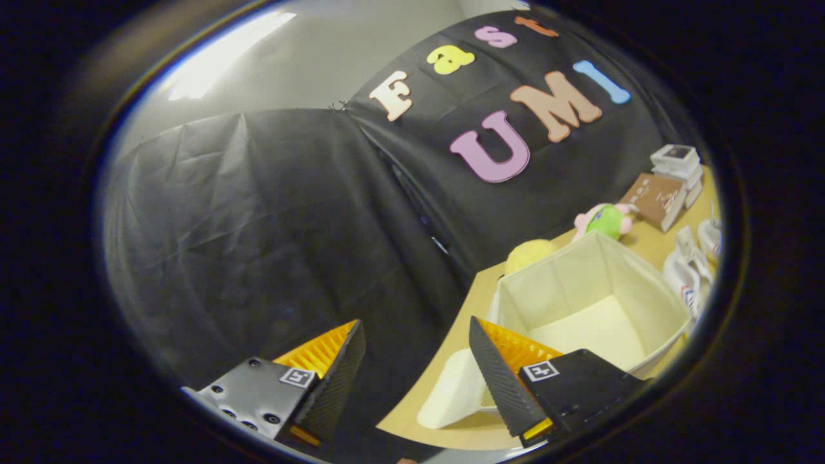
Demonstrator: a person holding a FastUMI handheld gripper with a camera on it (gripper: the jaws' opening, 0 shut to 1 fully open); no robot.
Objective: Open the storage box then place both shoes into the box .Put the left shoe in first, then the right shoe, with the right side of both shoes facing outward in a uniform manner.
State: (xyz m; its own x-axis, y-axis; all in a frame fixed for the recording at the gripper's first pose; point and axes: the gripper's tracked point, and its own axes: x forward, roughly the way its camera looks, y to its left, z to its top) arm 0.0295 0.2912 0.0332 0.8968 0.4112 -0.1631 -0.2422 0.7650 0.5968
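So the gripper [416, 361] has its fingers spread wide with nothing between them, tilted and aimed mostly at the black cloth wall [271, 232] rather than at the work. Landmark is the storage box [644, 283]: a cream fabric bin on the wooden table [470, 303], just beyond the right finger, top already open and its interior bare, so the opening step looks done and no shoe is in yet. A cream panel [454, 390] lies flat on the table just beside the box's near wall, probably the lid set aside to free the opening (hard to be sure, it's half hidden by the finger). The shoes [693, 267] seem to be the white pair past the far side of the box, smeared by the lens, so left versus right can't be told. Behind the box: a yellow plush [530, 252], a green-and-pink toy [606, 219], and a stack of small boxes [670, 180]. Reaching the shoes likely means swinging over or around the box; its tall soft walls are the obstacle.
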